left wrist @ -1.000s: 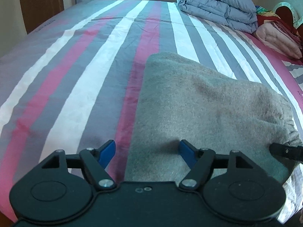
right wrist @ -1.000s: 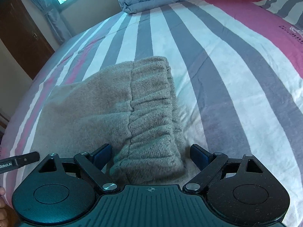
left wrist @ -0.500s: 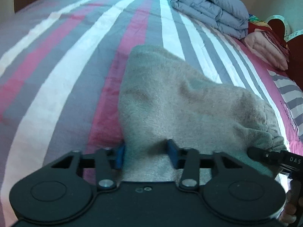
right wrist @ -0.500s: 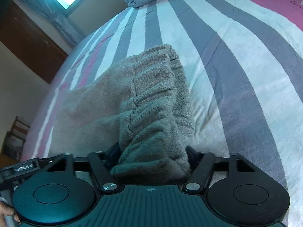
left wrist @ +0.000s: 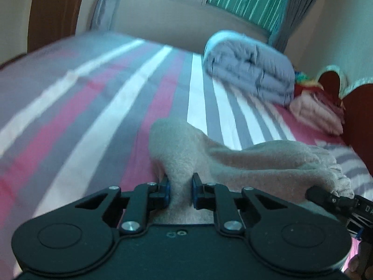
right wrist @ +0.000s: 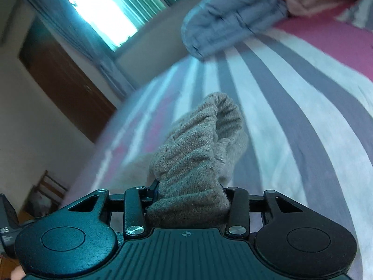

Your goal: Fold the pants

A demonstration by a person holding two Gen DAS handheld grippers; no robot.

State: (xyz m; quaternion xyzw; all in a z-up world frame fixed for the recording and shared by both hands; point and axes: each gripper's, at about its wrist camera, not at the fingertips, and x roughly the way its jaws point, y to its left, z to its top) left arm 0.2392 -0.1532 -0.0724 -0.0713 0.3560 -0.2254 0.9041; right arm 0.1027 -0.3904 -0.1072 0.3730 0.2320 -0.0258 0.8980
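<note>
The grey fleece pants lie folded on the striped bed. My left gripper is shut on the near left edge of the pants, and the cloth rises between the blue pads. My right gripper is shut on the bunched elastic waistband of the pants and holds it lifted off the sheet. The far part of the pants still rests on the bed. The right gripper's black tip shows at the right edge of the left wrist view.
The bed sheet has pink, grey and white stripes. A folded grey-blue duvet and a pink blanket lie at the far end, by a dark red headboard. A brown wooden door and a window stand beyond the bed.
Both grippers closed on the near edge of the pants and lifted it. Both views tilted upward, so the window and walls now show.
</note>
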